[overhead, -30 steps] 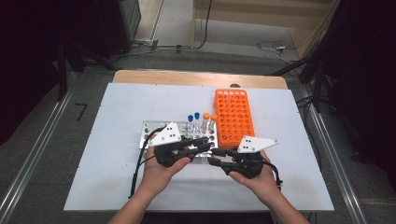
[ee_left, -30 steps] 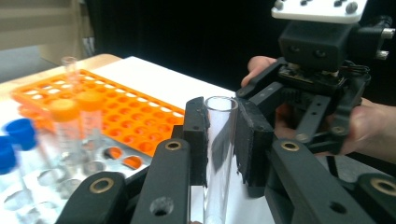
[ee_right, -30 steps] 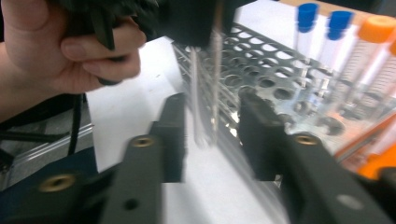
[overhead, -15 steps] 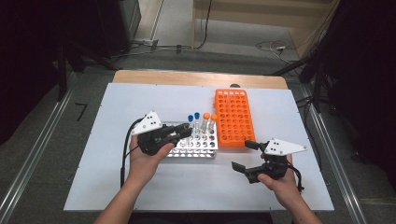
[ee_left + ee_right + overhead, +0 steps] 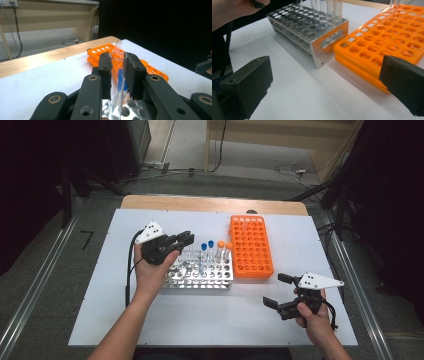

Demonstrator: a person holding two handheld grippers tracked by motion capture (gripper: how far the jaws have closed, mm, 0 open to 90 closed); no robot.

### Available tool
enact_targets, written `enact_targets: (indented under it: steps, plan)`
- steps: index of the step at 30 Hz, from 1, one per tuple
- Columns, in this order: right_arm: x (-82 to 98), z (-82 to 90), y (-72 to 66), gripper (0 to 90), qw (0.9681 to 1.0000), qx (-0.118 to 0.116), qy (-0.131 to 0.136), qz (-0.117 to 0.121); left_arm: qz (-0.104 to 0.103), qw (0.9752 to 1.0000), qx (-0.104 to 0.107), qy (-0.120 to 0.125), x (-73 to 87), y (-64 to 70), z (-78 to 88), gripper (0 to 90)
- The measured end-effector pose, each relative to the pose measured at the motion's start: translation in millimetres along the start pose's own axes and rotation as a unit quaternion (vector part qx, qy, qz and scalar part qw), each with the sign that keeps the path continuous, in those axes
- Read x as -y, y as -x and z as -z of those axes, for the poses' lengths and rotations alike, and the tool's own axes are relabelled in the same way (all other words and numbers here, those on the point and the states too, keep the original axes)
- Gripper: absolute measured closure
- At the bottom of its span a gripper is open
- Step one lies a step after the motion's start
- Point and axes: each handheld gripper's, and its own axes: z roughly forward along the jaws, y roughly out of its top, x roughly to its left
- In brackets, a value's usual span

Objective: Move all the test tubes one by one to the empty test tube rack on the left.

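My left gripper (image 5: 185, 239) hovers over the left part of the metal tube rack (image 5: 200, 279) and is shut on a clear, uncapped glass tube (image 5: 115, 85). In the left gripper view the tube stands upright between the two pads (image 5: 133, 72), above the rack's holes. My right gripper (image 5: 276, 290) is at the front right of the table, and its jaws have just been opening. They are wide open, with nothing between them. In the right gripper view my right gripper (image 5: 325, 82) faces the metal rack (image 5: 312, 37) and the orange rack (image 5: 387, 42).
The flat orange rack (image 5: 251, 247) lies right of the metal rack, close against it. Tubes with blue caps (image 5: 204, 246) and orange caps (image 5: 221, 244) stand in the metal rack's far right corner. A wooden strip (image 5: 210, 203) edges the table's far side.
The two grippers were close together in front of the metal rack. The left one has moved left and away over the rack. The right one has moved right, and its jaws have opened.
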Motion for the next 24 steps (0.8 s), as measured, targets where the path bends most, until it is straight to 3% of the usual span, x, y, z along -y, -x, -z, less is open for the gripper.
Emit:
enact_targets:
  steps: [8, 17, 21, 24]
  plan:
    - [1.9, 2.4, 5.1, 0.0, 0.9999, 0.006, 0.004, -0.009, 0.001, 0.9998, -0.017, -0.009, 4.8, -5.6, -19.8, 76.5]
    - [2.4, 2.5, 6.1, 0.0, 0.9999, 0.009, 0.007, -0.007, -0.015, 0.9965, -0.031, -0.077, 14.4, 0.0, -33.0, 76.3]
    - [2.6, 2.6, 6.7, 0.0, 0.9999, 0.011, 0.007, -0.009, -0.023, 0.9951, -0.033, -0.091, 15.4, 2.6, -32.8, 75.9]
    - [2.6, 1.9, 6.5, 0.0, 0.9999, 0.011, 0.007, -0.009, -0.019, 0.9946, -0.025, -0.099, 16.3, 3.0, -31.8, 72.3]
